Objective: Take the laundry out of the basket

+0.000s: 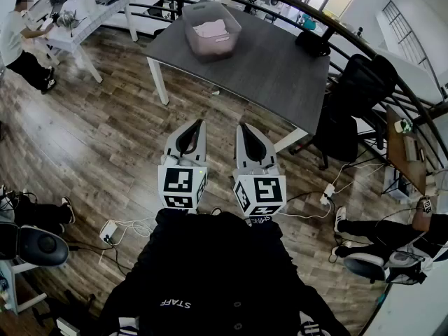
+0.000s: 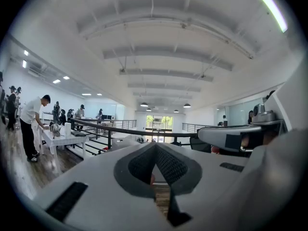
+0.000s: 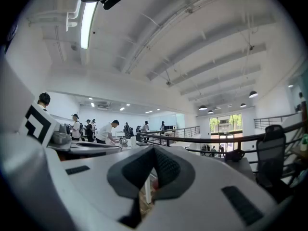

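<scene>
A pale pink laundry basket (image 1: pixel 210 47) stands on the far left part of the grey table (image 1: pixel 266 75). Light folded laundry (image 1: pixel 212 28) lies inside it. Both white grippers are held close to my body, well short of the table, pointing level toward it. My left gripper (image 1: pixel 199 124) (image 2: pixel 155 147) has its jaws together with nothing between them. My right gripper (image 1: pixel 241 127) (image 3: pixel 153 150) is likewise shut and empty. In both gripper views the closed jaws hide most of the table and basket.
A black office chair (image 1: pixel 358 93) stands at the table's right end, and a dark object (image 1: pixel 313 43) sits at its far corner. A person (image 1: pixel 17 44) works at a white table (image 1: pixel 80 23) at upper left. A black railing (image 1: pixel 392 61) curves behind. Cables and a power strip (image 1: pixel 108 229) lie on the wood floor.
</scene>
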`<state>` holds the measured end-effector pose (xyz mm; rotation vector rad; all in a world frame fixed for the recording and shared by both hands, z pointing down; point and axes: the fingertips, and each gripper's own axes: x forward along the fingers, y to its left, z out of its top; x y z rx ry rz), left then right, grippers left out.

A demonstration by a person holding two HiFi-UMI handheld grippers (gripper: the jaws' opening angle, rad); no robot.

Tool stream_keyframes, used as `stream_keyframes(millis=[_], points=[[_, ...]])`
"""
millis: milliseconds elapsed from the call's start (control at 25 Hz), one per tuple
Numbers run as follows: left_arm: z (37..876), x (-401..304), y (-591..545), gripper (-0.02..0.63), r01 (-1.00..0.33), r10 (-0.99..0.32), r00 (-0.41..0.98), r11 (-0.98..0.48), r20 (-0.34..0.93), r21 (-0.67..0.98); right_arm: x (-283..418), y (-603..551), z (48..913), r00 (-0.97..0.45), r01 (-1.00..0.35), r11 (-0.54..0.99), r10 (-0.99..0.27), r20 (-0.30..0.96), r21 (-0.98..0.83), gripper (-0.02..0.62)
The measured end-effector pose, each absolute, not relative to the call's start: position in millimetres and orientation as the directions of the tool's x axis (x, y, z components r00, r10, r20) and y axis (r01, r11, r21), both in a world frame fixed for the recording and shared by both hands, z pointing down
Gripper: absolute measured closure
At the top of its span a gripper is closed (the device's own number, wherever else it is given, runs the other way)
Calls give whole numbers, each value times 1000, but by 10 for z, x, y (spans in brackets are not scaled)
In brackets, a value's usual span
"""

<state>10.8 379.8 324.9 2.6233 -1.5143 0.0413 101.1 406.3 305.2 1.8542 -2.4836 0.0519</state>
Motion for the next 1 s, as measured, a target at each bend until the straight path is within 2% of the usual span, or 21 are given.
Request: stream_keyframes(millis=[720, 1000], points=[[3300, -172, 3569, 604, -836, -834, 547, -541, 76, 90, 680, 3812, 3115, -274, -962, 273, -961, 37, -21, 581], [3584, -370, 3556, 604, -829, -821, 559, -549, 118, 107, 515, 3728, 3302, -262, -964, 259, -964, 52, -59, 581]])
